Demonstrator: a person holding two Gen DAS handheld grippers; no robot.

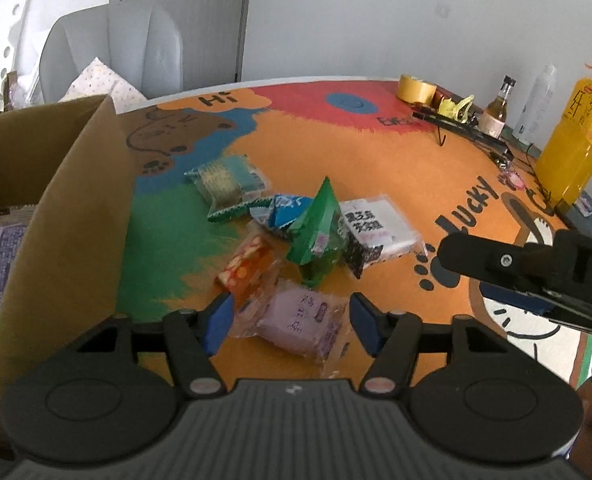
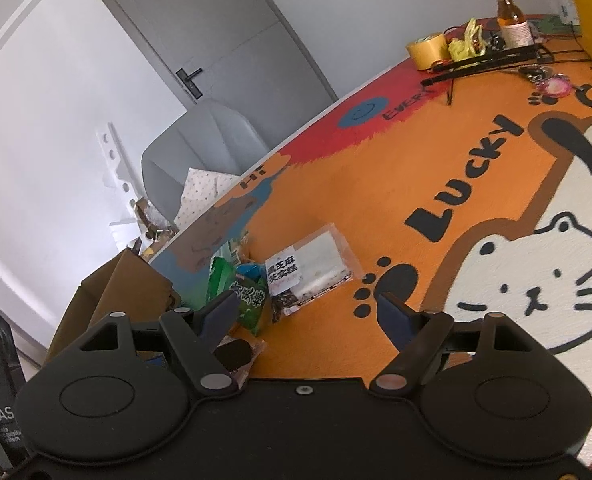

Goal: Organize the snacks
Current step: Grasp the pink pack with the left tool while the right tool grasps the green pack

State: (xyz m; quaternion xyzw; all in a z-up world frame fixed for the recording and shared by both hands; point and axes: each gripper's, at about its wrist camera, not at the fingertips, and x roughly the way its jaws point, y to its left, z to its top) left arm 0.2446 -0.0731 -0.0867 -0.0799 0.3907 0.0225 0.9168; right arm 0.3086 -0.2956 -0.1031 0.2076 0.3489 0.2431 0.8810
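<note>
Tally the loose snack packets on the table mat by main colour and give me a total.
Teal and gold: 1
Blue: 1
Green: 1
White and black: 1
Orange-red: 1
Purple: 1
Total: 6

Tape roll (image 1: 417, 88), glass bottle (image 1: 499, 108), yellow jug (image 1: 575, 140), grey chair (image 1: 112, 52).

Six snack packets (image 1: 292, 240) on the mat, one cardboard box (image 1: 72, 208), two bottles (image 1: 499, 106), one tape roll (image 1: 415, 89)
</note>
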